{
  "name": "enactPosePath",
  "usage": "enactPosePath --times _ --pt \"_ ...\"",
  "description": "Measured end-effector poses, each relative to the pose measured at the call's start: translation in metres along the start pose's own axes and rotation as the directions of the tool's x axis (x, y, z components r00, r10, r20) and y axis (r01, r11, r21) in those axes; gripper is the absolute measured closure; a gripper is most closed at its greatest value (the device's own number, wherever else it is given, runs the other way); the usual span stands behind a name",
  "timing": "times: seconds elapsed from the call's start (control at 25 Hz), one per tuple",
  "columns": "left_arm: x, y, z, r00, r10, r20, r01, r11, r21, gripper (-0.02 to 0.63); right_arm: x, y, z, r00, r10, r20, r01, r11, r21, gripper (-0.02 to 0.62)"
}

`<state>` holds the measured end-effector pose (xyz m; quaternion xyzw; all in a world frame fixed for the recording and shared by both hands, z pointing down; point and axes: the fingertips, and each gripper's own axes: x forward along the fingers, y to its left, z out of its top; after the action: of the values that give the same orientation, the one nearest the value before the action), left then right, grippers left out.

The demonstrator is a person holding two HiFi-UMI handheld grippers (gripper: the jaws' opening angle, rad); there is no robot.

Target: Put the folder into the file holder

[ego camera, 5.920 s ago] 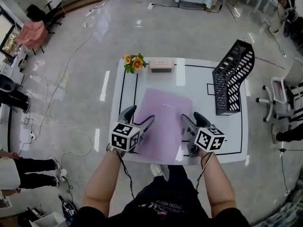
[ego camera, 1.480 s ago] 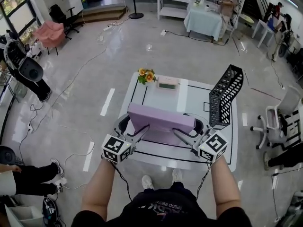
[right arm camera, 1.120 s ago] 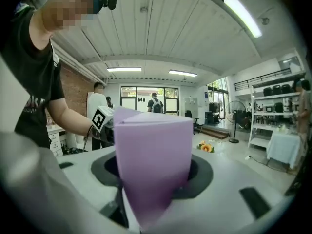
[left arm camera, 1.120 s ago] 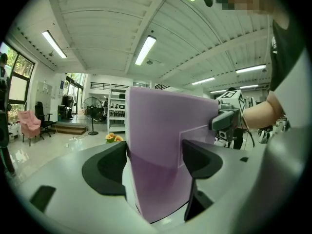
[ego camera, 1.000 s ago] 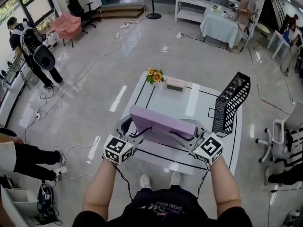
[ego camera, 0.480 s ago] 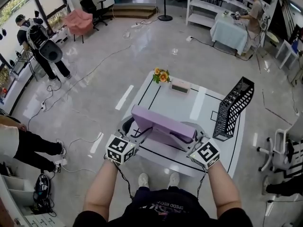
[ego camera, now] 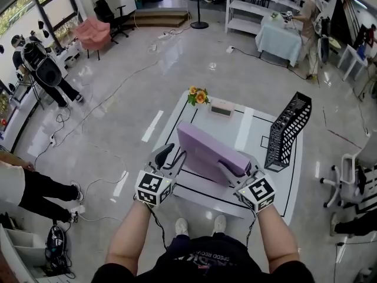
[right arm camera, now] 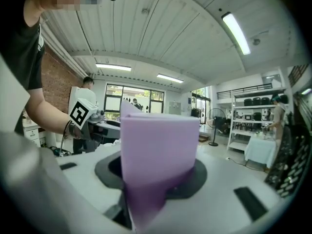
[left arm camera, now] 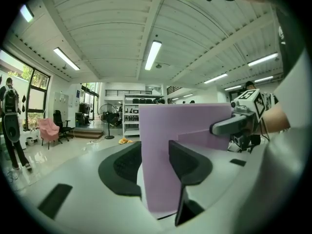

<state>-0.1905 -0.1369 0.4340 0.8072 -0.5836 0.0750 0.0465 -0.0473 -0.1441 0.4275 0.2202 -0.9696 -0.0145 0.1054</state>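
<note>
The purple folder [ego camera: 207,149] is lifted off the white table [ego camera: 203,115] and stands steeply slanted between my two grippers. My left gripper [ego camera: 175,153] is at its near left edge. In the left gripper view the folder [left arm camera: 195,123] fills the gap between the jaws, which are closing on it. My right gripper [ego camera: 237,167] grips the lower right corner. In the right gripper view the folder [right arm camera: 158,150] rises between those jaws, which are also closing, and hides most of them. The black mesh file holder [ego camera: 287,131] stands upright at the table's right side, apart from the folder.
A small bunch of flowers [ego camera: 198,95] and a pink box [ego camera: 222,107] sit at the table's far edge. An office chair [ego camera: 353,173] stands right of the table. A person with a backpack [ego camera: 41,69] is far left. Cables lie across the floor.
The folder has swung from lying level across both grippers to a steep slant, with its left end raised and turned away. The left gripper's jaws have drawn much narrower.
</note>
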Motion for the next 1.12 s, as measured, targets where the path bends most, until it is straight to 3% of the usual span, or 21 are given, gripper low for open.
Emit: enactPosePath --times 0.08,0.24,0.52,0.72,1.12 --pt "0.002 -0.002 0.002 1.0 -0.003 0.001 0.003 1.0 -0.008 0.454 -0.007 -0.006 0.002 0.998 -0.059 -0.003 0.059 0.998 0.009 0.433" --pt "0.011 -0.007 0.007 1.0 -0.017 0.006 0.017 1.0 -0.026 0.593 -0.023 -0.023 0.005 0.982 -0.187 -0.005 0.187 0.981 0.041 0.433" --pt "0.036 -0.04 0.017 0.99 -0.141 0.022 0.142 0.99 -0.017 0.601 -0.065 -0.047 0.01 0.921 -0.391 0.004 0.387 0.913 0.126 0.434" --pt "0.053 -0.075 0.029 0.965 -0.259 0.048 0.259 0.966 -0.001 0.601 -0.098 -0.056 0.018 0.848 -0.531 0.001 0.524 0.838 0.154 0.436" --pt "0.064 -0.13 0.053 0.895 -0.438 0.086 0.439 0.898 -0.002 0.601 -0.163 -0.054 0.043 0.671 -0.741 -0.006 0.732 0.662 0.163 0.437"
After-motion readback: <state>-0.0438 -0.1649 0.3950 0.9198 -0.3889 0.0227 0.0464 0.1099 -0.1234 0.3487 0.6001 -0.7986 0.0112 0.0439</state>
